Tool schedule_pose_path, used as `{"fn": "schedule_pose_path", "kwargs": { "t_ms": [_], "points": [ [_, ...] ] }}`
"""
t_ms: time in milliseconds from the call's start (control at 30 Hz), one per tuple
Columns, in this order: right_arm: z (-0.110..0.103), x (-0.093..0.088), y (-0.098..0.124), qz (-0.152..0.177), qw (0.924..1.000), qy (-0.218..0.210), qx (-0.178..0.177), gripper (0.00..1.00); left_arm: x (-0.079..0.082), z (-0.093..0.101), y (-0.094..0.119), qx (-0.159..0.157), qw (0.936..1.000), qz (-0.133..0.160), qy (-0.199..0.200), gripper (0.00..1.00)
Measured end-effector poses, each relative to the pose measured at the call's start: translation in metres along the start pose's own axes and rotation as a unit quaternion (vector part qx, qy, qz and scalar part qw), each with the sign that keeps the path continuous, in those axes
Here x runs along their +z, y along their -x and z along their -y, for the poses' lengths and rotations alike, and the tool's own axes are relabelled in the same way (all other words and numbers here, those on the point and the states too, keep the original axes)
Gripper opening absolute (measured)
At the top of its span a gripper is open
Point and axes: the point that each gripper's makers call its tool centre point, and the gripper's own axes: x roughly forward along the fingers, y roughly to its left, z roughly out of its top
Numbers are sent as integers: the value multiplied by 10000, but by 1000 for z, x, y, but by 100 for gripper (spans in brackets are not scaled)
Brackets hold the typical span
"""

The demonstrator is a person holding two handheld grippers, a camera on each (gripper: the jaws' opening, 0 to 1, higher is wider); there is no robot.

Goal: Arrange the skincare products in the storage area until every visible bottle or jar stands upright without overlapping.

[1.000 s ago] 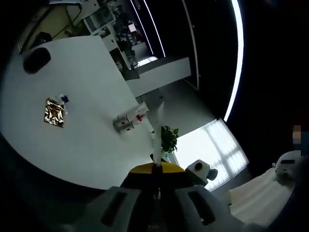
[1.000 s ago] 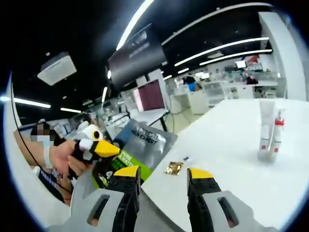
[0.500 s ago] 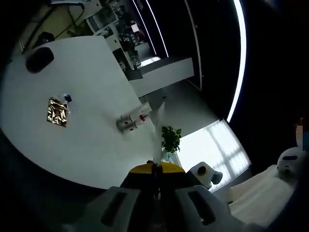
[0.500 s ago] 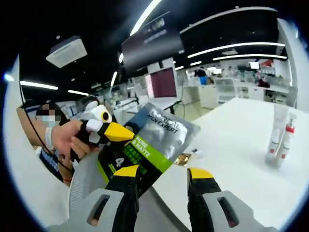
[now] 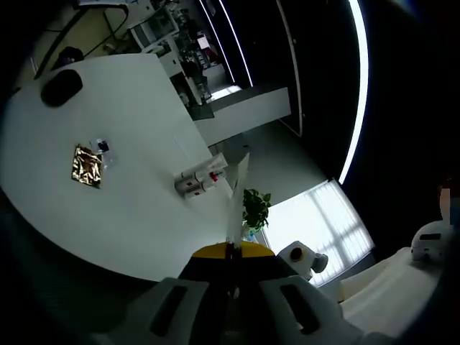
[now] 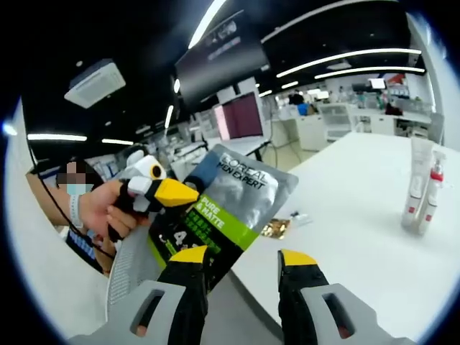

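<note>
1. Left gripper view: the left gripper [image 5: 231, 251] has its yellow-tipped jaws clenched on a thin flat sachet [image 5: 235, 198], seen edge-on and rising straight up from between the jaws.
2. Beyond the jaw tips and a little to their left lies a white table [image 5: 129, 215]. On it, two white tubes [image 5: 200, 180] stand side by side, touching or nearly so; the view is rolled, so they look tipped over.
3. Further left of the jaws a small gold foil packet [image 5: 85, 166] lies flat on the table, with a tiny item just beside it, too small to identify. A dark rounded object [image 5: 60, 86] sits at the far edge.
4. Right gripper view: the right gripper [image 6: 243, 262] has its jaws released, with a clear gap between the yellow tips and nothing in them.
5. Up and to the left of these jaws, the sachet [image 6: 215, 212], grey with a green band, hangs in the other gripper, which a person's hand [image 6: 100, 208] holds. Its lower edge sits just above the left jaw tip.
6. The tubes [image 6: 422, 190] stand upright far to the right of the jaws, well apart. The gold packet [image 6: 277, 228] lies just above the jaw gap.
7. Judgement: the sachet's long axis runs up and away from the left jaws, and the table lies ahead. The left gripper carries it; the right is free to steady it.
</note>
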Motion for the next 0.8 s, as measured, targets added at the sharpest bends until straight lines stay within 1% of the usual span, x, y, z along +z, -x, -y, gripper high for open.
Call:
{"fn": "schedule_pose_path", "kwargs": {
  "t_ms": [267,467,600,800],
  "points": [
    [-5,-4,-1,-109,9998,-148,123,37,1,-1,1,34,10000,38,14,0],
    [-8,-10,-3,-255,9991,-249,249,36,1,-2,1,52,10000,57,18,0],
    [-13,-14,-5,-374,9980,-332,392,34,2,-1,1,46,10000,78,32,0],
    [-19,-22,-7,-550,9959,-432,580,33,2,-1,1,55,9999,108,52,0]
  ]
}}
